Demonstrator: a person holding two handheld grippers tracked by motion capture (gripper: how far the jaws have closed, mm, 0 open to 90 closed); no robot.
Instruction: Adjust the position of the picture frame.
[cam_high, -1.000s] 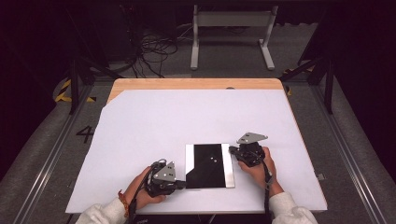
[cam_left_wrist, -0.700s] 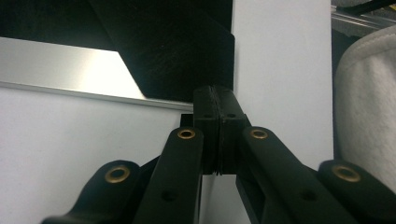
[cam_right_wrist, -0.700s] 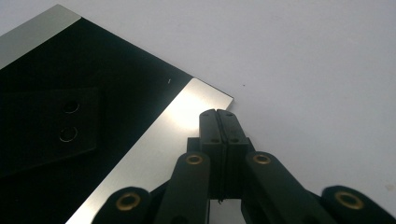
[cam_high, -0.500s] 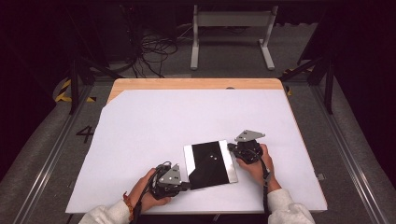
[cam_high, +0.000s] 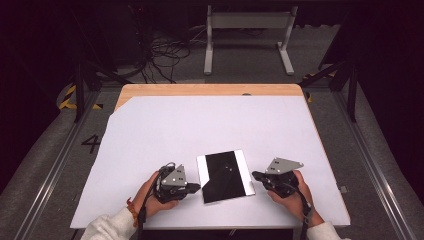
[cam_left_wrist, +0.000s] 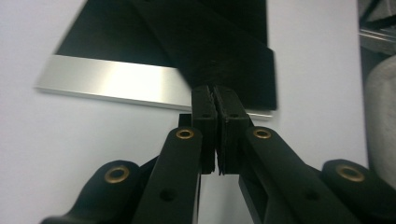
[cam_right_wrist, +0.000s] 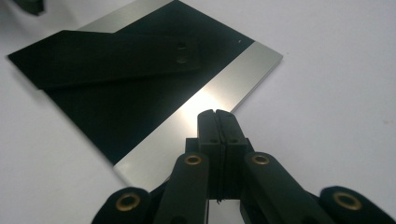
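A flat black panel (cam_high: 225, 176) with a silver strip along each long side lies on the white table top (cam_high: 210, 125), slightly turned. A black flap (cam_right_wrist: 116, 56) lies across its face. My left gripper (cam_high: 197, 188) sits at the panel's near left corner, jaws shut, with its tips (cam_left_wrist: 215, 95) at the silver edge (cam_left_wrist: 116, 79). My right gripper (cam_high: 255, 175) is at the panel's right side, also shut, and its tips (cam_right_wrist: 216, 115) rest over the right silver strip (cam_right_wrist: 196, 112). Neither holds anything between its jaws.
A wooden table edge (cam_high: 210, 90) shows beyond the white sheet. Cables (cam_high: 165, 50) and a metal stand (cam_high: 247, 35) lie on the dark floor behind the table. Rails run along both sides.
The panel was tilted more half a second ago and has turned back closer to square. My right gripper has drawn nearer to me and to the right. The left gripper shifted slightly.
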